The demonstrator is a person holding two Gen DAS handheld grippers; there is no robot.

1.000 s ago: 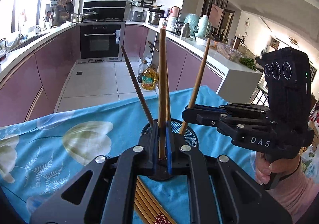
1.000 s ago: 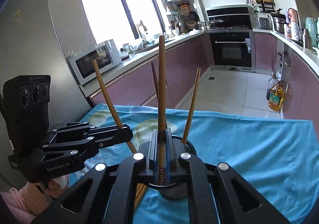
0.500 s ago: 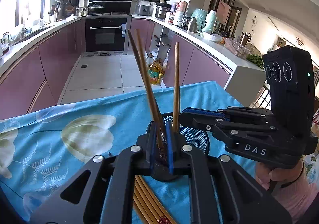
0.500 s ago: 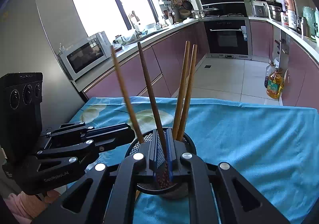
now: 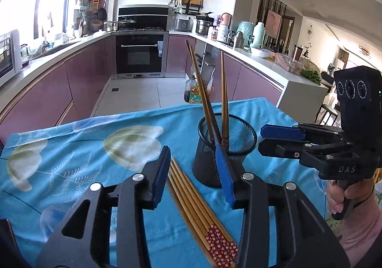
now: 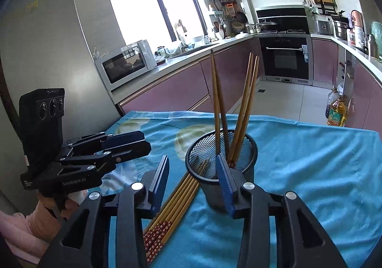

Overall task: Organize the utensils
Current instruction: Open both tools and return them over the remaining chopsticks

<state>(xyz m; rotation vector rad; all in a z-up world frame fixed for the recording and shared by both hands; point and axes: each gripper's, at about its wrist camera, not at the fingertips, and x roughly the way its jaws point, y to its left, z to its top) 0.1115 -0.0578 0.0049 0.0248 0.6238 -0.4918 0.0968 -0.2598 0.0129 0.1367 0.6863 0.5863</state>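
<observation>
A black mesh cup (image 5: 225,147) (image 6: 222,160) stands on the blue cloth with several wooden chopsticks (image 5: 207,101) (image 6: 241,110) upright in it. A row of loose chopsticks (image 5: 198,201) (image 6: 172,206) with red patterned ends lies flat beside the cup. My left gripper (image 5: 193,172) is open and empty, its jaws wide either side of the loose row, close in front of the cup. My right gripper (image 6: 193,179) is open and empty too, near the cup's front rim. Each gripper shows in the other's view, left (image 6: 129,146) and right (image 5: 281,139).
The table carries a blue cloth (image 5: 71,153) (image 6: 310,160) with a flower print. Beyond it lie kitchen counters, an oven (image 5: 140,55) and an oil bottle (image 6: 336,112) on the floor. A microwave (image 6: 124,65) sits on the counter.
Both grippers were shut on a chopstick held upright over the cup. They lowered the chopsticks into the cup, opened and drew back. The cup now holds more chopsticks.
</observation>
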